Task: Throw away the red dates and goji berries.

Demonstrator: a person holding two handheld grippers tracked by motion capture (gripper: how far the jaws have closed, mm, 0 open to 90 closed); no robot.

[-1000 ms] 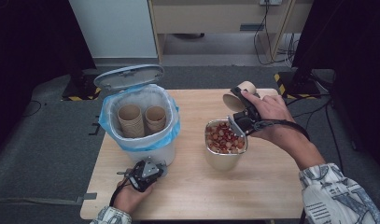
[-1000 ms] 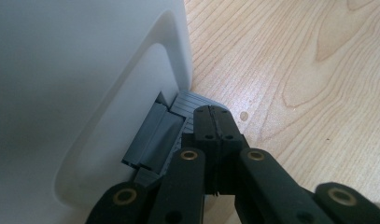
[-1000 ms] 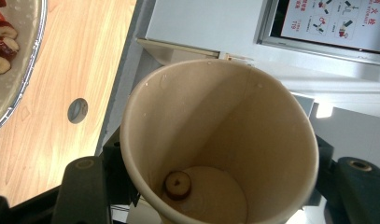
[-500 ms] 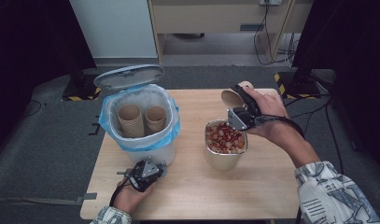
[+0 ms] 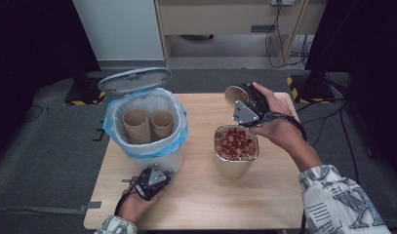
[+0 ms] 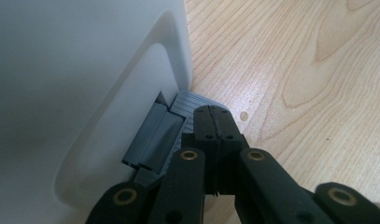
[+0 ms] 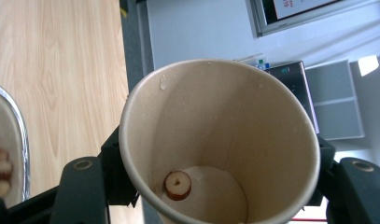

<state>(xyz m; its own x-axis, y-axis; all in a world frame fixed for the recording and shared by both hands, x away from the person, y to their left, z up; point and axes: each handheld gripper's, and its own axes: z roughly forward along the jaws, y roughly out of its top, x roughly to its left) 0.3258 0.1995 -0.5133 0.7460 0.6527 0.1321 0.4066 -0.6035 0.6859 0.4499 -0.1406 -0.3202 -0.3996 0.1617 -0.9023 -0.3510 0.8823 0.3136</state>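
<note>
Right gripper (image 5: 240, 99) jaws are pinching a paper cup (image 7: 215, 140) above the steel bowl (image 5: 236, 163); left gripper (image 6: 214, 122) jaws are pressing together on the bin pedal (image 6: 185, 108).

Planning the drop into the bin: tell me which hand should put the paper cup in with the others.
Right. The right gripper already holds the paper cup, tilted above the table behind the metal bowl. The left gripper, jaws shut and empty, rests on the bin's pedal.

Even overhead light, dark blurred edges
</note>
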